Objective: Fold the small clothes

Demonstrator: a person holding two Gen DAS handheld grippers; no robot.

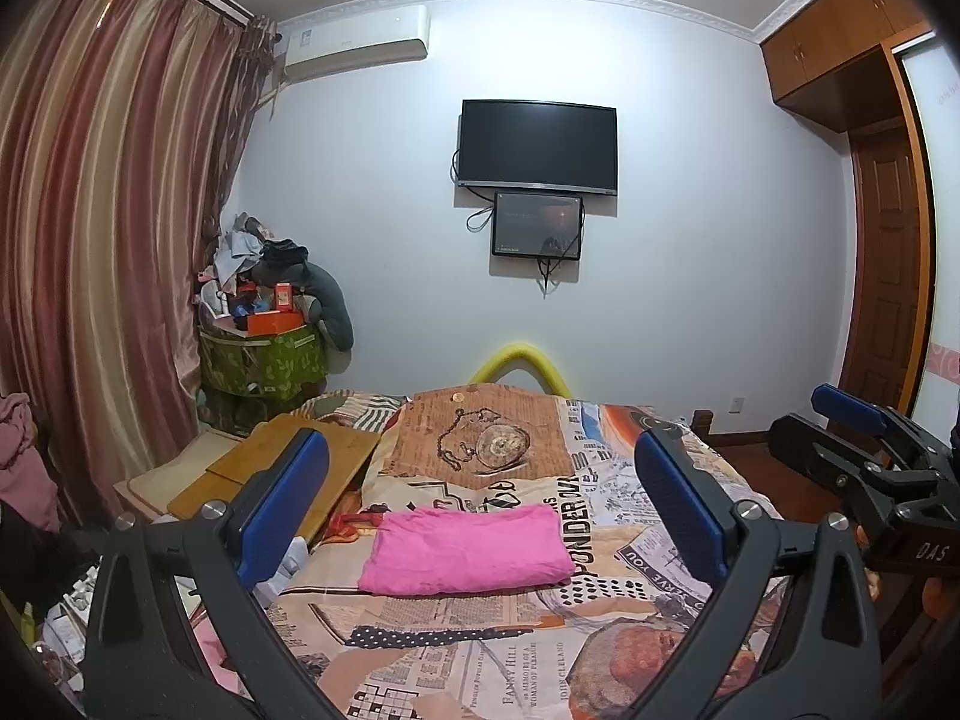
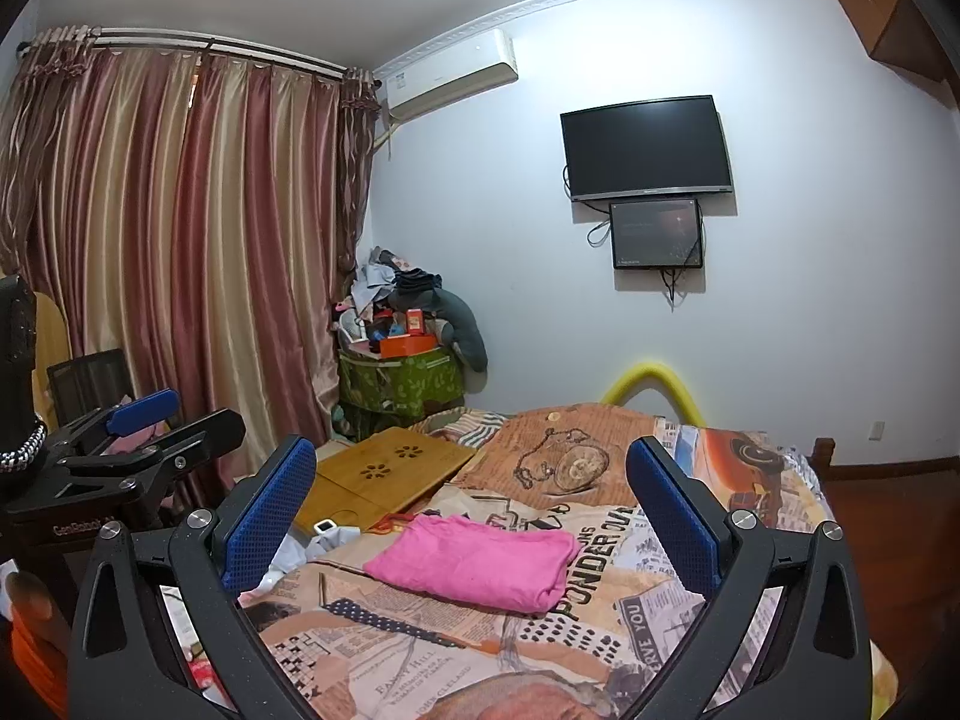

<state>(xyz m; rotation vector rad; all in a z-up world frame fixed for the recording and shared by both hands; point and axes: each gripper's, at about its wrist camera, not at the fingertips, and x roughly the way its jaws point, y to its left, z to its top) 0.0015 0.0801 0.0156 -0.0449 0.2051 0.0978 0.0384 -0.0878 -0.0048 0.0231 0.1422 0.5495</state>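
Note:
A pink garment (image 1: 468,549) lies folded into a flat rectangle on the patterned bedspread (image 1: 492,660); it also shows in the right wrist view (image 2: 477,561). My left gripper (image 1: 480,507) is open and empty, raised above the bed with the garment between and beyond its blue pads. My right gripper (image 2: 471,510) is open and empty too, held above the bed just short of the garment. The right gripper shows at the right edge of the left wrist view (image 1: 864,438), and the left gripper at the left of the right wrist view (image 2: 150,426).
A bamboo lap desk (image 2: 390,474) lies at the bed's left side. A green bin piled with clothes and boxes (image 2: 402,378) stands in the corner by the curtains (image 2: 180,252). A TV (image 2: 648,147) hangs on the far wall. A yellow foam tube (image 2: 654,384) arches at the bed's foot.

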